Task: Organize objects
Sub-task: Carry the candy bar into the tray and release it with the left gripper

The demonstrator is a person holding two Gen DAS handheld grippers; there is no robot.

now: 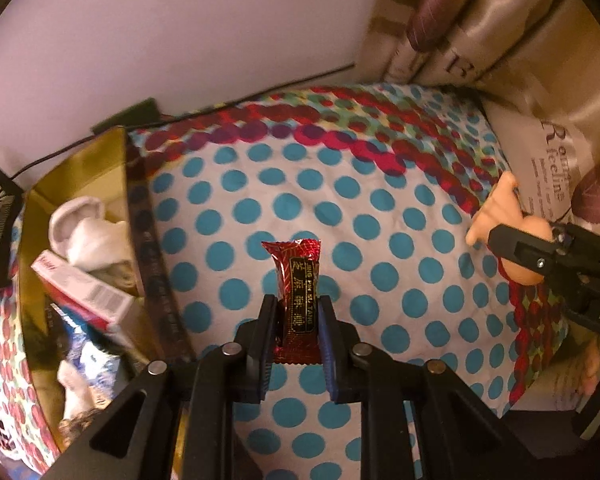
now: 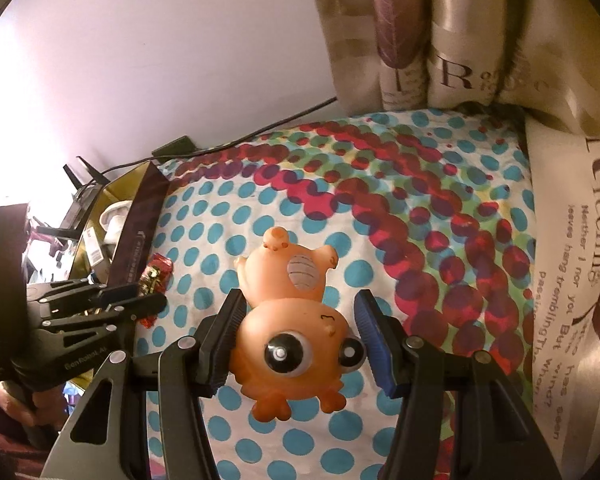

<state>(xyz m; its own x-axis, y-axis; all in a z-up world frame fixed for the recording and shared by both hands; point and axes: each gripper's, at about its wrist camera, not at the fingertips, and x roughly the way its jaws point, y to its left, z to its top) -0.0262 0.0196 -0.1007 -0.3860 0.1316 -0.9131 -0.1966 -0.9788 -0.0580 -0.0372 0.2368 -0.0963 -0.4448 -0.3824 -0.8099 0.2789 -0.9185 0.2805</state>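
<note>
In the left wrist view my left gripper [image 1: 296, 320] is shut on a red foil candy [image 1: 298, 276] with gold lettering, which stands upright between the pads above the dotted bedspread [image 1: 380, 216]. In the right wrist view my right gripper [image 2: 300, 340] is shut on the head of an orange big-eyed toy figure [image 2: 288, 276], whose body points away from me. The left view shows that gripper [image 1: 508, 248] and the toy [image 1: 494, 208] at the right edge. My left gripper [image 2: 140, 292] and the candy [image 2: 160, 276] appear at the left in the right wrist view.
An open gold box [image 1: 80, 152] stands at the left, holding white socks [image 1: 84, 228], a red-and-white carton [image 1: 84, 292] and other items. A printed curtain [image 2: 460, 40] hangs at the back right. A black cable and adapter [image 2: 172, 146] lie along the wall.
</note>
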